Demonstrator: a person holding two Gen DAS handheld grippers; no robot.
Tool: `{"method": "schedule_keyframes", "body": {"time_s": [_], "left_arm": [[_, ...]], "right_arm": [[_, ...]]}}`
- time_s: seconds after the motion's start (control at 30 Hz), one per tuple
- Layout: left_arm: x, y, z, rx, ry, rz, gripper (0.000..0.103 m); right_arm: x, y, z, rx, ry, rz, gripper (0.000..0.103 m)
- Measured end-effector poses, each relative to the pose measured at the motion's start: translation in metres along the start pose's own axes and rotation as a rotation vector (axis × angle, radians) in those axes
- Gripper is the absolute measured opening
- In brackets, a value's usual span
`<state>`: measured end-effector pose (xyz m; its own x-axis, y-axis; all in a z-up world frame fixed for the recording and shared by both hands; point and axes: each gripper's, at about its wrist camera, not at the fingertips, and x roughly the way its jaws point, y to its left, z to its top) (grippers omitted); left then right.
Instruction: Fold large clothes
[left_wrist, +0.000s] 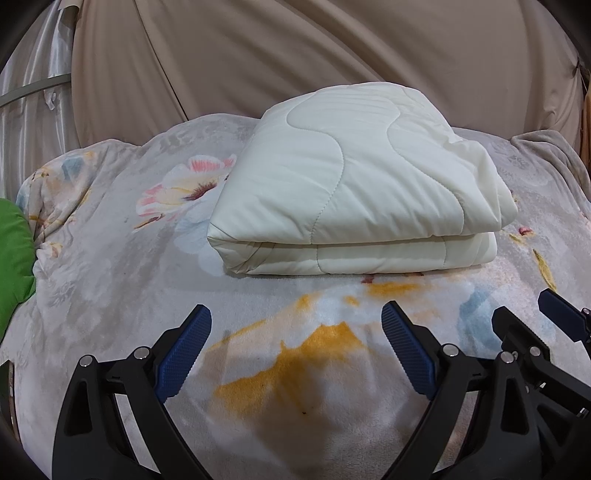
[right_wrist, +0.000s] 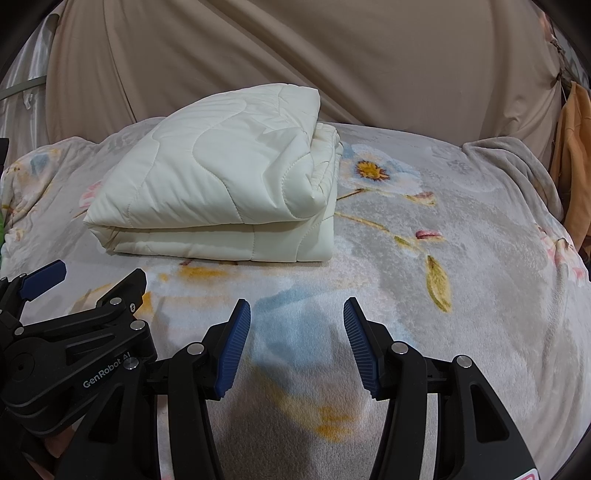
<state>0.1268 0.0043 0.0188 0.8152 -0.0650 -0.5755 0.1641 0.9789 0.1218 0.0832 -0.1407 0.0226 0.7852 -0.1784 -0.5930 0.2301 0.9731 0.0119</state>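
A cream quilted blanket (left_wrist: 354, 184) lies folded into a thick rectangular bundle on the flowered bedspread (left_wrist: 110, 258); in the right wrist view the same blanket (right_wrist: 221, 184) sits left of centre. My left gripper (left_wrist: 295, 317) hovers over the spread in front of the bundle, jaws wide apart with nothing between them. My right gripper (right_wrist: 297, 314) stands open too, empty, a little short of the bundle's front right corner. Each gripper shows at the edge of the other's view: the right gripper (left_wrist: 532, 314) at right, the left gripper (right_wrist: 92, 273) at left.
Beige draped fabric (left_wrist: 295, 55) forms the backdrop behind the bed. A green cushion (left_wrist: 13, 258) lies at the left edge. An orange garment (right_wrist: 572, 155) hangs at far right. Pale curtain and a metal rail (left_wrist: 33, 88) stand at far left.
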Motion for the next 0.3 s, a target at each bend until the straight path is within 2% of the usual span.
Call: {"method": "schedule_keyframes", "body": {"time_s": [0.3], "left_arm": [[0.0015, 0.0015, -0.0002, 0.008, -0.001, 0.008, 0.089]], "right_arm": [[0.0005, -0.0011, 0.0000, -0.001, 0.000, 0.002, 0.052]]}}
